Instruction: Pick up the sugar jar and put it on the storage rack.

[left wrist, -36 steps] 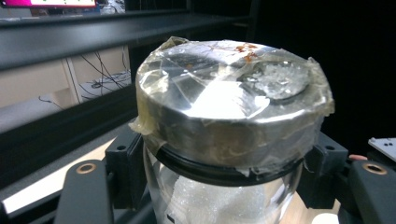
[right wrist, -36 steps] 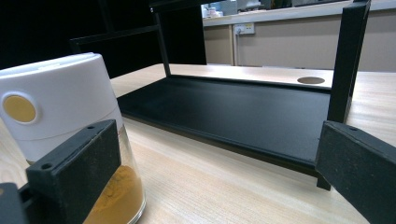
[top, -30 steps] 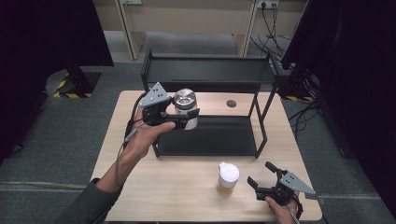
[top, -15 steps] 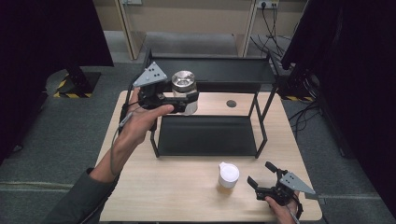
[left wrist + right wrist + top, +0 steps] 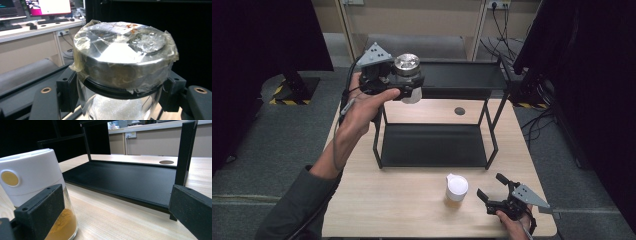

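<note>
A clear glass jar [image 5: 408, 75] with a tape-wrapped silver lid [image 5: 122, 52] hangs in the air at the left end of the black two-tier rack [image 5: 437, 150], about level with its top shelf. My left gripper [image 5: 404, 86] is shut on the jar just under the lid. A white-capped jar of orange-yellow powder [image 5: 456, 190] stands on the wooden table [image 5: 382, 200] in front of the rack. My right gripper [image 5: 491, 188] rests open on the table just right of that jar; in the right gripper view the powder jar [image 5: 32, 187] sits by the left jaw, outside the gap.
The rack's lower shelf [image 5: 130, 180] lies bare and black on the table. A dark round hole [image 5: 459, 111] marks the table behind it. Cabinets, wall sockets and cables stand beyond the table, with dark curtains at both sides.
My left gripper has lifted the silver-lidded jar up and away from the table to the rack's top-shelf height. The right gripper has stayed where it was.
</note>
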